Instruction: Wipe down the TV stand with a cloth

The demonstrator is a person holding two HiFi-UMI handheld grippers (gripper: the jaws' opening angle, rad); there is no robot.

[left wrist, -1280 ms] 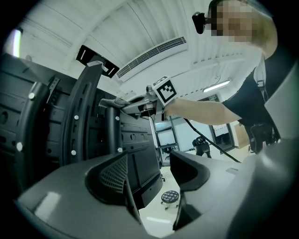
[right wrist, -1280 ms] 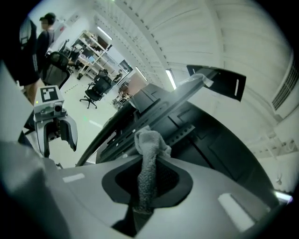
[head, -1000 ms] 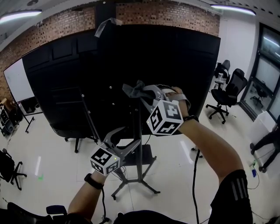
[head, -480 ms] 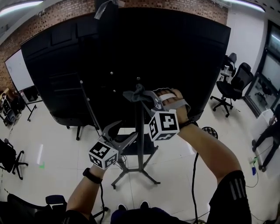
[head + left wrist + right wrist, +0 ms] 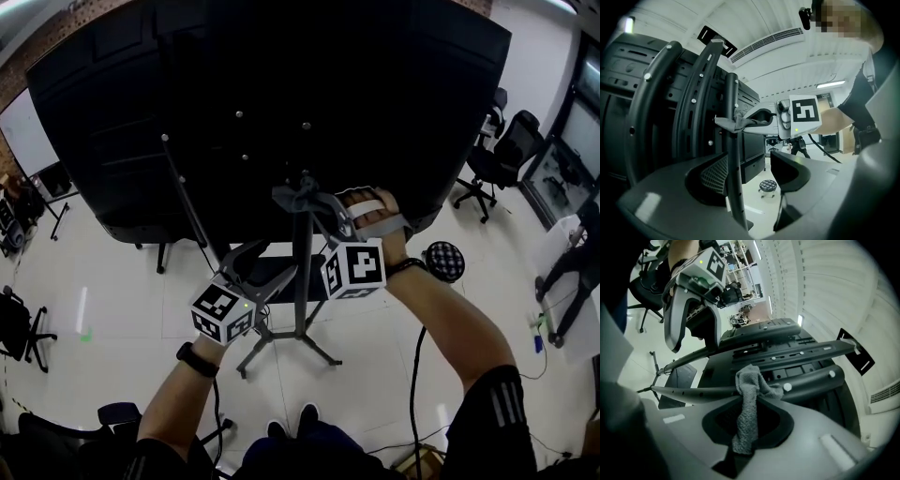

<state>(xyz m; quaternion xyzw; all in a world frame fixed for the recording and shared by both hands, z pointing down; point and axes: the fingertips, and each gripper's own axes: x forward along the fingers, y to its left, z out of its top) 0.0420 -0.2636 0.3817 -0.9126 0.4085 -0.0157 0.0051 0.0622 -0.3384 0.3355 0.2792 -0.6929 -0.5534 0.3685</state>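
The right gripper is clenched on the grey cloth, which is pressed against the TV stand's upright pole. Lower on that pole, the left gripper is released, its jaws spread with the pole standing in the gap. Beneath both, bare pole runs down to the splayed feet. The black TV back looms just beyond the jaws. A round stool sits to the right of the right gripper, well apart.

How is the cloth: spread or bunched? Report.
Bunched. The cloth sits crumpled in the right gripper's shut jaws, against the stand's pole.
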